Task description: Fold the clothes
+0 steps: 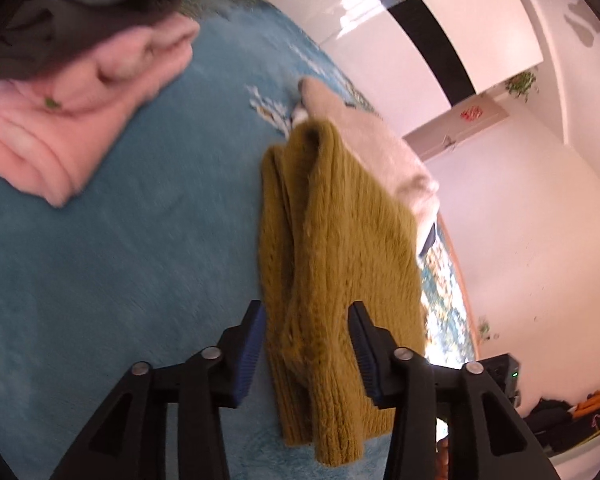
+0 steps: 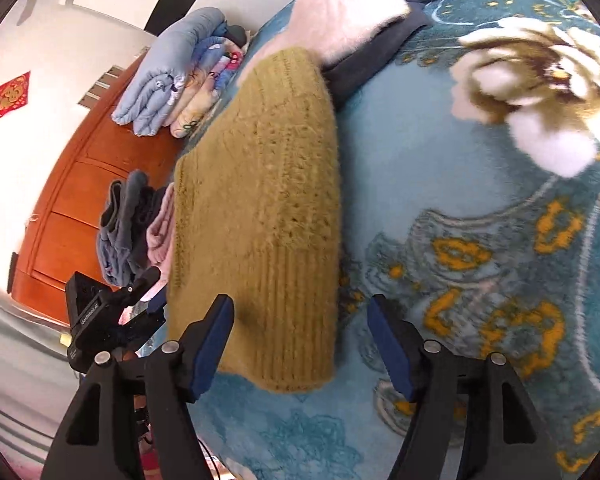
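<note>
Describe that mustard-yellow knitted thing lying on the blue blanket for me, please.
The mustard sweater is a fuzzy, chunky knit with a ribbed hem, folded into a rough rectangle. It lies flat on the teal blanket, its far end resting against a pale fluffy garment. Both tools hover open at its near edge, apparently not gripping it.

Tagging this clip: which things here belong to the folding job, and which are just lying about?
In the job: mustard knit sweater, left gripper, right gripper.

Lying about: folded pink garment, cream fleece garment, stacked quilts, blue floral blanket.
</note>
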Motion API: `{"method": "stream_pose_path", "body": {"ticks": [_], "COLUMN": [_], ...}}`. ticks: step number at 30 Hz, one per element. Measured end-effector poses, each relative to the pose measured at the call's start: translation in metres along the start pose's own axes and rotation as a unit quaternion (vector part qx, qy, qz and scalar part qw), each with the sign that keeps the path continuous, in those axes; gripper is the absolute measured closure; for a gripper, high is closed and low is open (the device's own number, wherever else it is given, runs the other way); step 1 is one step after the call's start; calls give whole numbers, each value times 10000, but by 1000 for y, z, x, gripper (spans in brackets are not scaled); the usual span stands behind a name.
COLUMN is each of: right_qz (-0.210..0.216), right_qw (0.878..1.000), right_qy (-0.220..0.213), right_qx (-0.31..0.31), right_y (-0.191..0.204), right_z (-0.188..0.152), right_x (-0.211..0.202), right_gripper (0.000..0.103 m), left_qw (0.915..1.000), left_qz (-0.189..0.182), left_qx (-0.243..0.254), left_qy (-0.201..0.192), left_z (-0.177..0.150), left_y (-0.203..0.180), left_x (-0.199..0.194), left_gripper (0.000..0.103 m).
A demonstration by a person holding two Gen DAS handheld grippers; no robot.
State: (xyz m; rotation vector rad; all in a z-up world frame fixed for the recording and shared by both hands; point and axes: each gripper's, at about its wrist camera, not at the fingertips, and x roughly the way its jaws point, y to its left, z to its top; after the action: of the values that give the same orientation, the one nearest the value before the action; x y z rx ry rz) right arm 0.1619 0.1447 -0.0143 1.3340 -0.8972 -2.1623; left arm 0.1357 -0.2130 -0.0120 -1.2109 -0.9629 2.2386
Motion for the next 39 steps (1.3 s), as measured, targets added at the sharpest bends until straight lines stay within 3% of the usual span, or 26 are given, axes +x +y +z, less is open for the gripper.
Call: {"method": "stream_pose_path", "body": {"ticks": [5, 7, 10, 13, 21, 28, 31, 35, 39], "right_qz": [323, 340, 519, 483, -403, -419, -377, -301, -384], "right_qw": [9992, 9992, 9981, 9984, 9973, 9954, 9947, 9947, 9943], "right_qy": [-125, -73, -98, -143, -460, -530, -562, -596, -745], "right_qx": [197, 205, 318, 256, 412, 684, 769, 787, 663], "right_y": [3, 7, 6, -1, -52, -80, -89, -95, -86], "right_z": [-5, -5, 3, 20, 101, 119, 122, 123, 115], "right_x": [10, 14, 6, -14, -71, -72, -71, -72, -88], "right_gripper": [37, 72, 76, 77, 77, 77, 77, 73, 70], "left_qw": [9998, 9996, 9992, 9993, 9997, 9969, 9905, 9750, 9662], "left_qz": [9, 83, 175, 187, 85, -264, -636, -1232, -1312], "left_qx": [-160, -254, -352, -331, -176, -219, -326, -617, -492], "left_qy": [-75, -47, 14, 74, 155, 711, 1171, 1743, 2162], "left_z": [4, 7, 7, 10, 25, 72, 84, 89, 92], "left_y": [8, 13, 15, 20, 21, 0, -4, -7, -19], "left_x": [-1, 1, 6, 5, 23, 91, 121, 147, 164], "left_gripper": [47, 46, 45, 45, 43, 29, 21, 13, 4]}}
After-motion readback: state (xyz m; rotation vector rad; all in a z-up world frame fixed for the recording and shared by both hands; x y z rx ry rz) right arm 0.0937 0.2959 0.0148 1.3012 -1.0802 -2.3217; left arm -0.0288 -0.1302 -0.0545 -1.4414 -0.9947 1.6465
